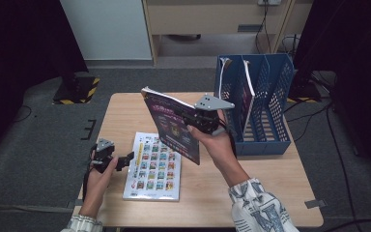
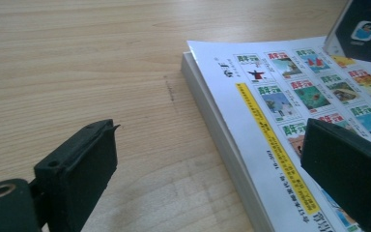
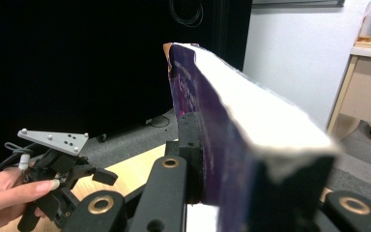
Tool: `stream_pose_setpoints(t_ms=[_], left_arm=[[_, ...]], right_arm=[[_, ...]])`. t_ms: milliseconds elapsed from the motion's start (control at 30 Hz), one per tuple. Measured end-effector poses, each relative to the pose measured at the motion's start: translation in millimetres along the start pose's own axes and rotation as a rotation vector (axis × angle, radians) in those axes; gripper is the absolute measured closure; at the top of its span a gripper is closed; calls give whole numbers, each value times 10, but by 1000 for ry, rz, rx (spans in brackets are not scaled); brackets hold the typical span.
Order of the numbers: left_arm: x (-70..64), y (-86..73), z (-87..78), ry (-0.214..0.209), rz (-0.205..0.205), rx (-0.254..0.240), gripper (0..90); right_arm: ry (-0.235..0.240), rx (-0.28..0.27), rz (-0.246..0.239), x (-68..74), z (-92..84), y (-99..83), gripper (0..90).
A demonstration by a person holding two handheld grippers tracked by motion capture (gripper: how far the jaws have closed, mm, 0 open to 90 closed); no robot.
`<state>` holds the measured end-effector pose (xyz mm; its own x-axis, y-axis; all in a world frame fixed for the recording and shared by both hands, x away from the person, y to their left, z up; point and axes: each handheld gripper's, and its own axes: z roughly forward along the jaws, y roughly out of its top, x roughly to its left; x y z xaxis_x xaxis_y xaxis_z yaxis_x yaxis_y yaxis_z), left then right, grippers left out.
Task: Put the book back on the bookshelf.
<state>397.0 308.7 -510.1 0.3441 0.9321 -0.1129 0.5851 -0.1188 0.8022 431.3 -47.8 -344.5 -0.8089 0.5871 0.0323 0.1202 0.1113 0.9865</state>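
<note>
The right gripper [image 1: 204,120] held a thick purple-covered paperback book [image 1: 171,126] clear of the pale wooden table [image 1: 251,183], its jaws clamped on the book's lower edge. In the right gripper view the far jaw was hidden behind the white page block, and the cover's print was too blurred to read. The high view showed the cover tilted toward the person, just left of a blue plastic slotted file rack [image 1: 265,104] at the table's far right, where another purple book [image 1: 244,99] stood in a compartment, half hidden by the rack's walls.

The left gripper [image 1: 125,159] hovered at the near left with its jaws wide and nothing between them. Its own view showed them straddling the left edge of a white book with rows of small colourful pictures [image 2: 290,111], which lay flat on the table; whether either pad touched it could not be told. The book's near end was cut off there, while the high view showed it whole.
</note>
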Motion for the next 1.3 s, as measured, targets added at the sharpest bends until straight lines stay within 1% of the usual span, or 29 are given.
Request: stream_pose_setpoints(t_ms=[133, 200, 300, 400, 500, 567, 700, 800, 900, 1100, 1200, 1300], left_arm=[[56, -11, -4, 29, -6, -3, 57], [87, -18, -6, 42, -17, 4, 57], [135, -26, -10, 65, -22, 7, 61], [181, -39, -7, 77, -33, 15, 61], [203, -52, 6, 94, -33, 21, 61], [217, -53, 6, 104, -30, 26, 61], [225, -58, 7, 110, -29, 32, 64], [215, -58, 10, 117, -17, 37, 64], [201, -59, 19, 117, -17, 36, 64], [192, -59, 24, 120, 0, 48, 64], [184, -62, 34, 120, -2, 46, 64], [178, -65, 39, 122, 12, 59, 64]], right_arm=[[-5, -5, 5, -11, -30, 7, 840], [-7, -7, 5, -17, -47, 16, 840], [-11, -12, 5, -21, -74, 30, 840], [-15, -7, 3, -24, -104, 36, 840], [-15, -7, 1, -33, -138, 30, 840], [-13, -9, 9, -42, -160, 27, 840], [-15, -11, 11, -58, -203, 33, 840], [-19, -14, 12, -70, -241, 38, 840], [-22, -13, 18, -90, -284, 37, 840], [-22, -16, 22, -122, -359, 17, 840], [-18, -17, 21, -128, -397, 6, 840], [-17, -16, 23, -132, -436, -6, 841]])
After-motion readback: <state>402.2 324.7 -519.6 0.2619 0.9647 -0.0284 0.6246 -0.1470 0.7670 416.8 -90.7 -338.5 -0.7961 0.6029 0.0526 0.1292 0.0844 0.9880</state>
